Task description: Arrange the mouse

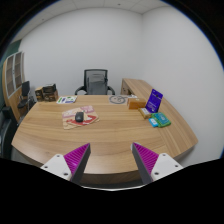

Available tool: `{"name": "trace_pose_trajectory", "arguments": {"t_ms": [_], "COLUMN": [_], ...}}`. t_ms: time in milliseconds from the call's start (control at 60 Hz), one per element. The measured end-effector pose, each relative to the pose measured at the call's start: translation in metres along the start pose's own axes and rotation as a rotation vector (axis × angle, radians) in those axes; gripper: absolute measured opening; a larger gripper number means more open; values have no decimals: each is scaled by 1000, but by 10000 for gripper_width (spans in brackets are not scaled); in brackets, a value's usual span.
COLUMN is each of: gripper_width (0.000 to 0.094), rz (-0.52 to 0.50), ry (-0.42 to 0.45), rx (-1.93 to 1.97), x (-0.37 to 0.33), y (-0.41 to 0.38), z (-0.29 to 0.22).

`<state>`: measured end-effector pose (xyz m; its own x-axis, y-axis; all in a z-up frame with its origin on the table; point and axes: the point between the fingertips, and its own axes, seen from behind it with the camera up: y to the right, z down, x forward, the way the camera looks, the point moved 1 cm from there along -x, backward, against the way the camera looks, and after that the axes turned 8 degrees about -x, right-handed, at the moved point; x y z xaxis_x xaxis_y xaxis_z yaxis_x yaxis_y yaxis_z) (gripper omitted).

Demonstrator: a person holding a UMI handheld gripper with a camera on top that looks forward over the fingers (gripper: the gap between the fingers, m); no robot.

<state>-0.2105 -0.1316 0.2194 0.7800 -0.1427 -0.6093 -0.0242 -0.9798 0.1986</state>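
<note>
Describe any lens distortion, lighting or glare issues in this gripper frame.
Gripper view: strong fisheye bending curves the edge of the light wooden table; room light is even and soft, no glare; the small dark mouse on its reddish mat is tiny and lacks detail; the open gripper with purple pads looks sharp.

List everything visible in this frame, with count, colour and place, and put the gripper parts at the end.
table: one, light wood, large, just ahead of the fingers
mouse: one, dark grey, on the pad
pad: one, reddish, on the table's left half
teal object: one, near the table's right edge
purple stand-up item: one, behind the teal object
office chair: one, black, beyond the table
shelf unit: one, wooden, left of the table
gripper: one, fingers open, nothing between them, purple pads
</note>
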Motion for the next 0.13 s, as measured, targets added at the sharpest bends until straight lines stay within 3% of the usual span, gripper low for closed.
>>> {"name": "trace_pose_trajectory", "arguments": {"t_ms": [133], "gripper_width": [867], "rz": [15], "ry": [22], "rx": [-12], "x": [-1], "y": [4], "z": [-7]}}
